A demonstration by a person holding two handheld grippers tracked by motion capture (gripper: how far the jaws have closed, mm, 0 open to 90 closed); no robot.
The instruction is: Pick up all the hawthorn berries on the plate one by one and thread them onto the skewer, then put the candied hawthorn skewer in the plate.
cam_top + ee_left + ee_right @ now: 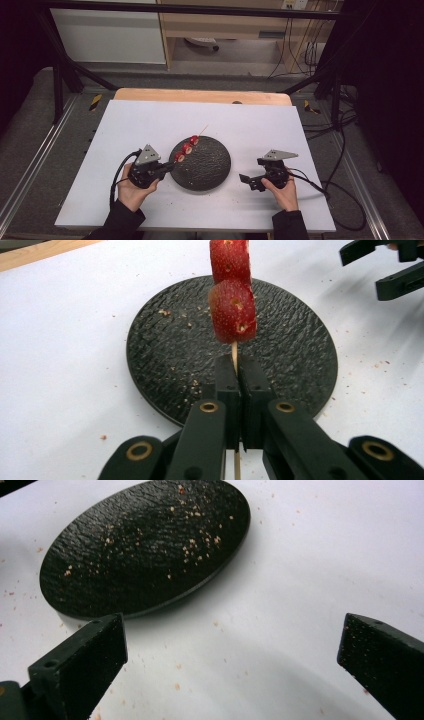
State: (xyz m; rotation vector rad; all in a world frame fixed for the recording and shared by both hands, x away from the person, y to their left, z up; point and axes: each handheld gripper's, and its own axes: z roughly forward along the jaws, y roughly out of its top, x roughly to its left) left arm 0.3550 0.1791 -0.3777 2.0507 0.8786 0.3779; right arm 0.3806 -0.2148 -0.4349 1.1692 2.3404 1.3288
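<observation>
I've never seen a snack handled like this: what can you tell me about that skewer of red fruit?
The thin wooden skewer carries three red, pitted fruit pieces in a row. The shut left gripper pinches its bare lower end, holding it tilted above the round black textured plate, its bare tip pointing away. Nothing else touches it.

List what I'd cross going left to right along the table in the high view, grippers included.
left gripper, shut on the skewer of red fruit pieces → black round plate → right gripper, jaws open with nothing between them.
</observation>
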